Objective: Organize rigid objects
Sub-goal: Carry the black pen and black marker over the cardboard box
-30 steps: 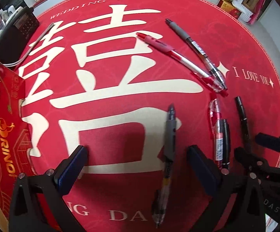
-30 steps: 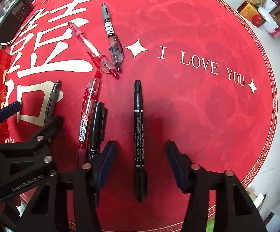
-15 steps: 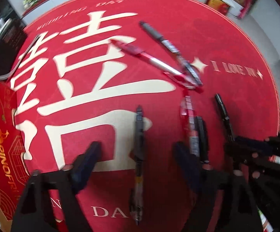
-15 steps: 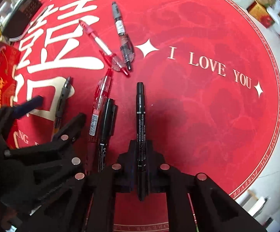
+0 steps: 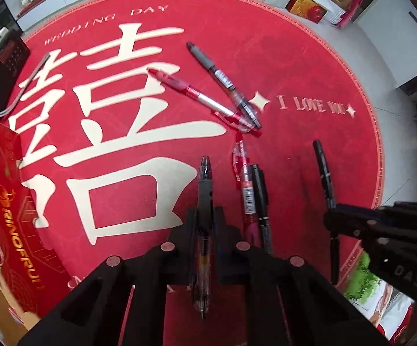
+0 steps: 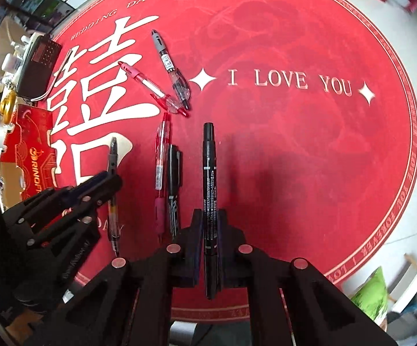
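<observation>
Left wrist view: our left gripper [image 5: 205, 216] is clamped on a grey-gripped clear pen [image 5: 204, 201] above the red round mat [image 5: 294, 57]. On the right wrist view, our right gripper [image 6: 209, 219] pinches a black marker [image 6: 209, 173] the same way. Between them a red pen [image 6: 160, 167] and a short black pen [image 6: 173, 178] lie side by side; two more pens [image 6: 165, 69] cross beyond.

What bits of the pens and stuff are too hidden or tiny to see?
- Gray pen, left wrist view: its middle is hidden between the left gripper pads.
- Black marker, right wrist view: label print too small to read; lower barrel covered by the right gripper.
- Red box, left wrist view: cut off by the picture edge.
- Black phone, right wrist view: keys too small to read.
</observation>
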The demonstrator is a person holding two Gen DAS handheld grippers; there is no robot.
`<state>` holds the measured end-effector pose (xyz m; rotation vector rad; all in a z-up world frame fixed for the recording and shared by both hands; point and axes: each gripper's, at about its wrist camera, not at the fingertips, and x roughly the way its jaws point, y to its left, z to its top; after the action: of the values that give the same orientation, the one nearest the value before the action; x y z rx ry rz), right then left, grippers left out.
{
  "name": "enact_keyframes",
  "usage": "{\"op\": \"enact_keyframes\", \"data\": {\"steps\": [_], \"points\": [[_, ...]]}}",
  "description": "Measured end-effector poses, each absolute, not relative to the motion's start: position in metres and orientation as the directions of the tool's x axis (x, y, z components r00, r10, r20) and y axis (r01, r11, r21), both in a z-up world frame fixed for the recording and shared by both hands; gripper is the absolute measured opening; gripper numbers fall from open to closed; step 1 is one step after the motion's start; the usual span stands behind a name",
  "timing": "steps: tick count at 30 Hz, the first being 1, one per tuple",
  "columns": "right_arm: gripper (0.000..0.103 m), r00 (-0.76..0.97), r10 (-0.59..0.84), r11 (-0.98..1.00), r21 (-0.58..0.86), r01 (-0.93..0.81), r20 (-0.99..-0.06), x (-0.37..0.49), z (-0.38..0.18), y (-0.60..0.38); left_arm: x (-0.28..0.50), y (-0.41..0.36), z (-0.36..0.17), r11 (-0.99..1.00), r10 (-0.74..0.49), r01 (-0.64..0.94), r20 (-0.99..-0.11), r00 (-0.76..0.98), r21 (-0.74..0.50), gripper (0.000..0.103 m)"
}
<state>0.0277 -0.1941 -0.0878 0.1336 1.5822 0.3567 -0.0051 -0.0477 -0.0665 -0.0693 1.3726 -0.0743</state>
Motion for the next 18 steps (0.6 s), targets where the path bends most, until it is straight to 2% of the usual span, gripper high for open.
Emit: {"op": "enact_keyframes", "data": {"steps": [18], "points": [[0.01,-0.012,0.312,0.938,0.31,-0.154,-0.95,0.011,-0.012,-0.161,-0.027,-0.019,0.005,0.982,-0.186,0.056,-0.949,0.256,-0.178,0.012]]}}
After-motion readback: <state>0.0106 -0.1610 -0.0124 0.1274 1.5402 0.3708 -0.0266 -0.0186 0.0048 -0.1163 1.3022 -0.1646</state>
